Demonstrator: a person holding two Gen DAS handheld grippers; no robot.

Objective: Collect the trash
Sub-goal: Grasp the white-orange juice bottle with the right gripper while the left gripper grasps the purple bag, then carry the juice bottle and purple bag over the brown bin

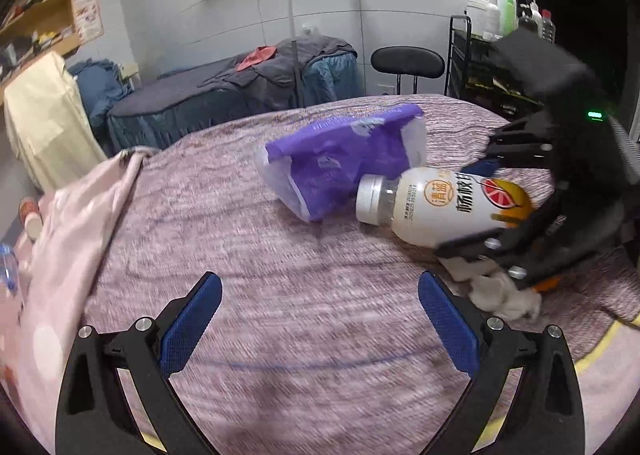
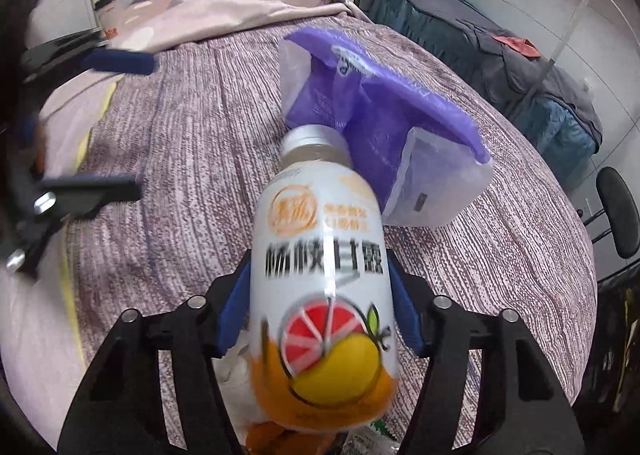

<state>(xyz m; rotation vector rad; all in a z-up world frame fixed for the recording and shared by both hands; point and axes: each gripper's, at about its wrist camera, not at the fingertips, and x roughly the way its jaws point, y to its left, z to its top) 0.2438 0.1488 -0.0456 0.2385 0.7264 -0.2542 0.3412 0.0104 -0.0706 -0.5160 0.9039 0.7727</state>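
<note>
The white drink bottle (image 2: 320, 287) lies sideways in the right claw (image 2: 320, 315), clenched on its lower body so the capped neck points ahead, straight at the mouth of the purple bag (image 2: 360, 95) lying on the bed (image 2: 180, 135). That grip probably suits pushing it in cap first. The bag's opening looks slack and partly flattened. The left claw (image 1: 320, 315) hangs released above the bedspread, holding nothing, likely free to lift the bag's lip. Crumpled tissue (image 1: 504, 295) waits beneath the right claw.
</note>
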